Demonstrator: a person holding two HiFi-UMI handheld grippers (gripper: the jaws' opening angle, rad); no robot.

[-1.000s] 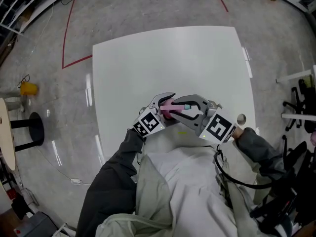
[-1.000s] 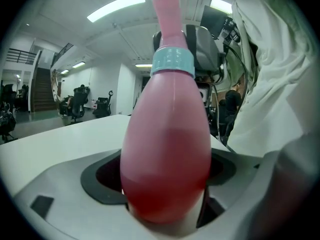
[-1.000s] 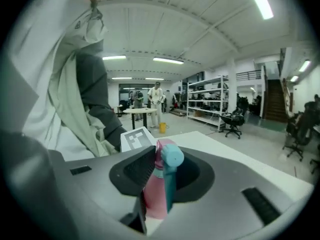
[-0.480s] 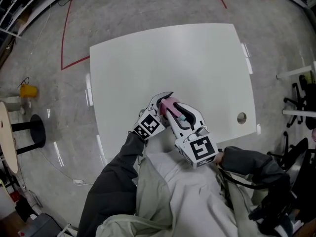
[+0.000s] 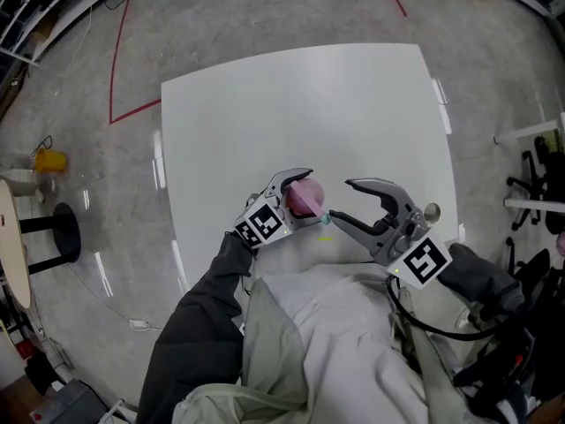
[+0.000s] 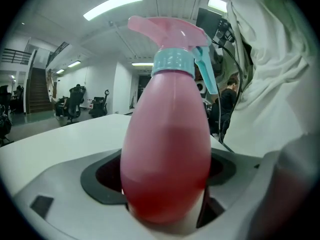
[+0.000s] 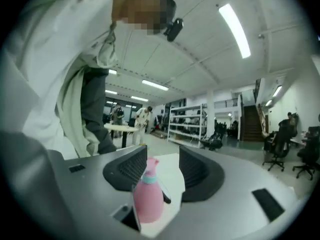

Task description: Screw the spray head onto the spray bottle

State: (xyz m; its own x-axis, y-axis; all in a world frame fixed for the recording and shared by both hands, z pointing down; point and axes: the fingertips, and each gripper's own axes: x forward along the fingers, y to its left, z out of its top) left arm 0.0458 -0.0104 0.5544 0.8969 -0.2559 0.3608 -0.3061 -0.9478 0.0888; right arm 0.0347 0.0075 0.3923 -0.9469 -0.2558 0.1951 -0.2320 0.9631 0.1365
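Item: pink plastic spray bottle point(image 6: 167, 169) with a pale teal collar point(image 6: 172, 64) and a pink spray head point(image 6: 170, 31) mounted on it, upright at the near edge of the white table point(image 5: 353, 104).
Left gripper point(image 5: 311, 198): jaws clamped on the bottle's body.
Right gripper point(image 5: 340, 201): jaws apart and just been opening, nothing between them, with the bottle just beyond their tips.

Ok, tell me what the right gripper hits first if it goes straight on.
The bottle, held in the left gripper. It stands dead ahead of the right gripper, whose jaws have just been opening with nothing between them; the gap looks short.
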